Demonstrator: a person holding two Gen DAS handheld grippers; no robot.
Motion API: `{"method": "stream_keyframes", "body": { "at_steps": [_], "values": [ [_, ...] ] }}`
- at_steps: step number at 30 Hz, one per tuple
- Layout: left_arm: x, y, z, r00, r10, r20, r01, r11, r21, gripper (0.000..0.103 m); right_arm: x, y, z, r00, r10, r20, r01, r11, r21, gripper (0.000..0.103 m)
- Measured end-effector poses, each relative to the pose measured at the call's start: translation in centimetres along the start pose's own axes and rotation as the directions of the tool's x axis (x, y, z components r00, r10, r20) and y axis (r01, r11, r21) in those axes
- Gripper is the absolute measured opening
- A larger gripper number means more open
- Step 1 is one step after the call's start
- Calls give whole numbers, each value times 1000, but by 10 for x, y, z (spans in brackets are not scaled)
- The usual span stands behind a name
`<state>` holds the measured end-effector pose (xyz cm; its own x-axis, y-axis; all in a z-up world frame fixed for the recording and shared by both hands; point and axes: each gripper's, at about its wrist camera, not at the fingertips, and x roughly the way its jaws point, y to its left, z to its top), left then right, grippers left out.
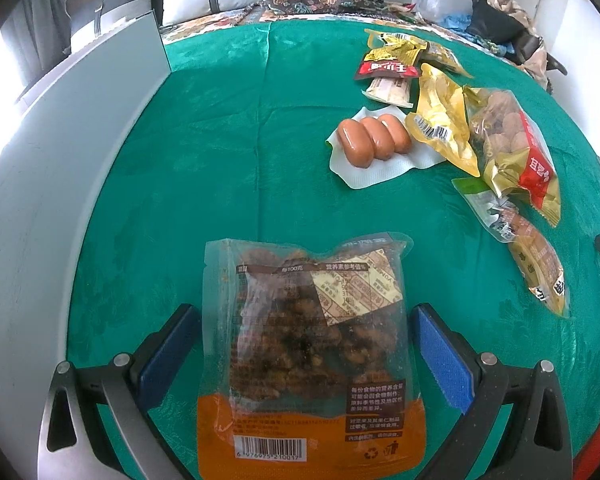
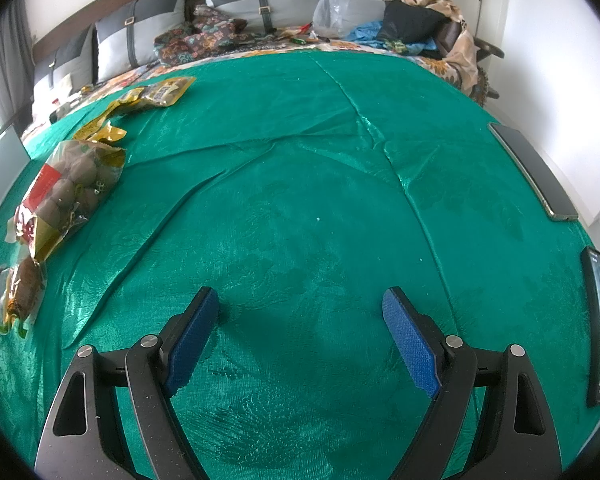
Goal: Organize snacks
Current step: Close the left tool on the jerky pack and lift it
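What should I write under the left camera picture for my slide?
Open left gripper straddles a nut packet on green cloth, sausages beyond.

**Two low wrist views over one green cloth**

Both cameras look forward, close above the green cloth (image 1: 228, 140), toward the cushions (image 2: 256, 4). The left view faces the cloth's left part, the right its right; both show the walnut bag (image 1: 508, 136).
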<state>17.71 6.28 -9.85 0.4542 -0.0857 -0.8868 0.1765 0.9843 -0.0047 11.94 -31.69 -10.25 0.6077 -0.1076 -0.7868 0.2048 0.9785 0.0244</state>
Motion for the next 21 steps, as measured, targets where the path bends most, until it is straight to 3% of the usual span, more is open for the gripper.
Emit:
{"method": "stream_keyframes", "body": {
  "at_steps": [8,13,14,15,17,20,21],
  "values": [
    [0,0,-2,1000,-2,18,2,1000,0,103,0,0,0,1000,0,0,0,1000,0,87],
    [-1,0,0,1000,-8,-20,9,1000,14,103,0,0,0,1000,0,0,0,1000,0,87],
    [-2,0,-1,1000,-11,-18,12,1000,15,98,0,-1,0,1000,1,0,-1,1000,0,87],
    [-5,-1,-2,1000,-18,-6,18,1000,21,83,0,-1,0,1000,1,0,-1,1000,1,87],
    [-14,-2,-5,1000,-24,19,23,999,48,68,0,0,0,1000,0,0,0,1000,0,87],
    [-20,4,-11,999,-32,30,31,998,46,63,0,0,0,1000,5,-11,-5,1000,-7,86],
    [-22,7,-14,999,-34,35,33,999,33,62,-2,-2,2,999,13,-50,-12,1000,4,86]
  ]
}}
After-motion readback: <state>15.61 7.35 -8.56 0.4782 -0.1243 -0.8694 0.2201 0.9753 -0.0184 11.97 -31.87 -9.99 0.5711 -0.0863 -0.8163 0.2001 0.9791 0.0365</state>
